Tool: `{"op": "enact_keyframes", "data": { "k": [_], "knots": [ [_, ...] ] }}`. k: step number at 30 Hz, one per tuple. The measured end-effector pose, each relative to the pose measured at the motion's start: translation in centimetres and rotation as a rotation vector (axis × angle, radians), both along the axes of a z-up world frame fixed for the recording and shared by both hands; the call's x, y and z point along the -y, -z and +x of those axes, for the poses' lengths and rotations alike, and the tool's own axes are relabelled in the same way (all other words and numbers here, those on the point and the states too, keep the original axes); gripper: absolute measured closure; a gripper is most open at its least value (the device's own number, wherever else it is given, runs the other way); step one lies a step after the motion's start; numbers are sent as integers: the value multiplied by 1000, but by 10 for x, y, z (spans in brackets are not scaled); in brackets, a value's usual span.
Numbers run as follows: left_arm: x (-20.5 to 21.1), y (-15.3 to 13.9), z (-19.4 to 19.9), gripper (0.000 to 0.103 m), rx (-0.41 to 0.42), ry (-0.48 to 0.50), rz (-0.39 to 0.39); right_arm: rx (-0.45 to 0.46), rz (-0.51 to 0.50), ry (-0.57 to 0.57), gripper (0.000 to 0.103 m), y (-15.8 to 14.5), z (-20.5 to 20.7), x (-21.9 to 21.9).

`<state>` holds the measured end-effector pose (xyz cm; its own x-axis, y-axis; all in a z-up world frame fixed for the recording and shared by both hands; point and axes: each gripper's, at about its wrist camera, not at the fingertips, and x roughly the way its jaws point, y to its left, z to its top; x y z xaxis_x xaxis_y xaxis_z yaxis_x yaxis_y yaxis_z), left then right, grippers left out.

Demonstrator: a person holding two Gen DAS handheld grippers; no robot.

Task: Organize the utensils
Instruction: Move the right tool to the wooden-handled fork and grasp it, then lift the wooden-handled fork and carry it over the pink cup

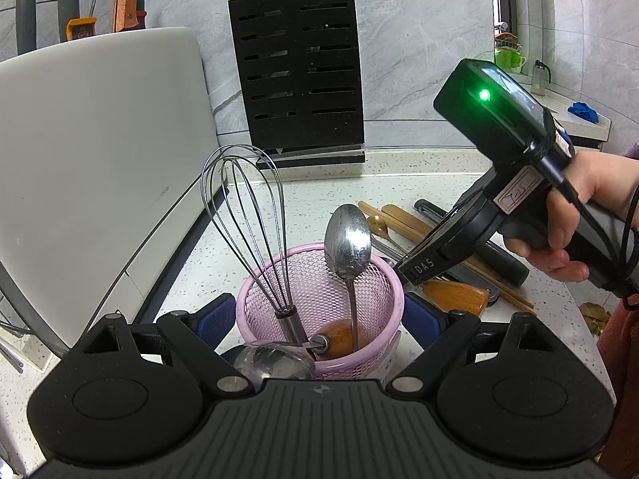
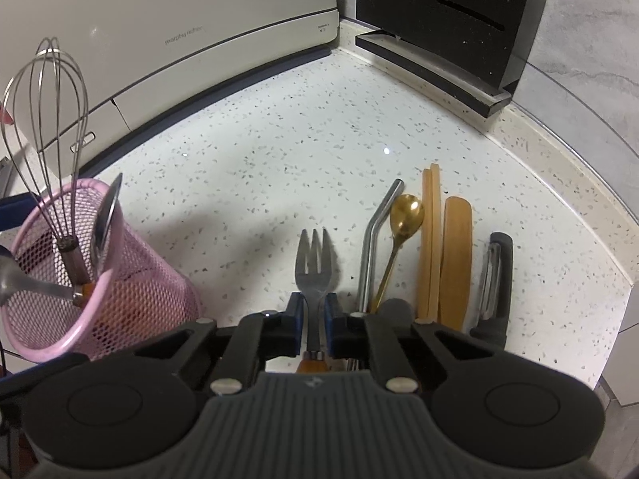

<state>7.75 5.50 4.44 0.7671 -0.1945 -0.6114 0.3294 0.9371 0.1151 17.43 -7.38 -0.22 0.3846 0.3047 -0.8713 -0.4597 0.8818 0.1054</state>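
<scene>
My left gripper [image 1: 319, 319] is shut on a pink mesh cup [image 1: 255, 279], its blue pads pressing on both sides. The cup holds a wire whisk [image 1: 243, 207], a steel spoon [image 1: 347, 239] and a wooden-handled spoon [image 1: 271, 363] that leans over the near rim. In the right wrist view the cup [image 2: 131, 291] leans at the left. My right gripper [image 2: 314, 319] points down at the counter, shut on the neck of a wooden-handled fork [image 2: 315, 263] that lies flat with its tines pointing away. A hand holds that right gripper [image 1: 407, 275] just right of the cup.
Right of the fork lie a bent metal straw [image 2: 373, 247], a gold spoon [image 2: 405, 211], chopsticks [image 2: 430, 239], a wooden spatula [image 2: 457, 255] and a black peeler [image 2: 495, 275]. A black knife block [image 2: 447, 8] and a white appliance [image 2: 179, 20] stand at the back.
</scene>
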Motion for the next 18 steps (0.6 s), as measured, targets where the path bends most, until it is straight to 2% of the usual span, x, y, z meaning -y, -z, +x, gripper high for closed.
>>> {"op": "enact_keyframes", "data": {
  "k": [8, 18],
  "knots": [
    [0, 0, 0, 0, 0, 0, 0, 31, -3, 10, 100, -2, -6, 3],
    [0, 0, 0, 0, 0, 0, 0, 73, 78, 42, 101, -24, -28, 20]
  ]
}}
